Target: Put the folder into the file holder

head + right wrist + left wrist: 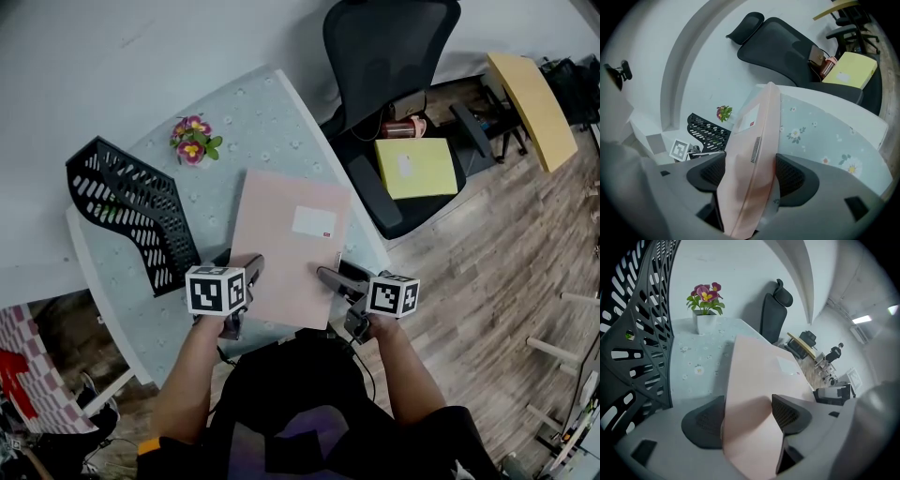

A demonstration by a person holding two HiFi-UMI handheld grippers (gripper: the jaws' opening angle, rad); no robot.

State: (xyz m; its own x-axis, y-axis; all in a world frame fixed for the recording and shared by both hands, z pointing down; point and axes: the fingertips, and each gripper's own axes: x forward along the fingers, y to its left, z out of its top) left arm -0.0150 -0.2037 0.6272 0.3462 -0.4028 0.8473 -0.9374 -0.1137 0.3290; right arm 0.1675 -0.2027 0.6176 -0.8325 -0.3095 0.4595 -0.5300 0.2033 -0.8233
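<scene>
- Head view: the folder (286, 248) lies face up on the desk (262, 122), on the flowered cloth, with its near short edge close to the desk's rim in front of me.
- It is a plain, pale pink rectangle. A white label (313, 221) sits on the right of its cover, with a small red mark at one corner.
- Along the edge seen in the right gripper view runs a thin metal strip (755, 150), and that edge looks rounded rather than sharp.
- The black perforated file holder (131, 211) stands just to the folder's left on the desk. I see no contact between the two.
- My left tongs (748, 414) are pinching the folder at its near left corner. The pink sheet fills the gap and lies against both pads.
- My right tongs (750, 176) stand spread wide at the near right corner, and the folder's strip edge slants through the gap between the pads.
- A small pot of pink and yellow flowers (193, 141) stands on the desk beyond the file holder, well apart from the folder.
- Past the desk is a black office chair (384, 56) with a flat yellow item (415, 167) on its seat.
</scene>
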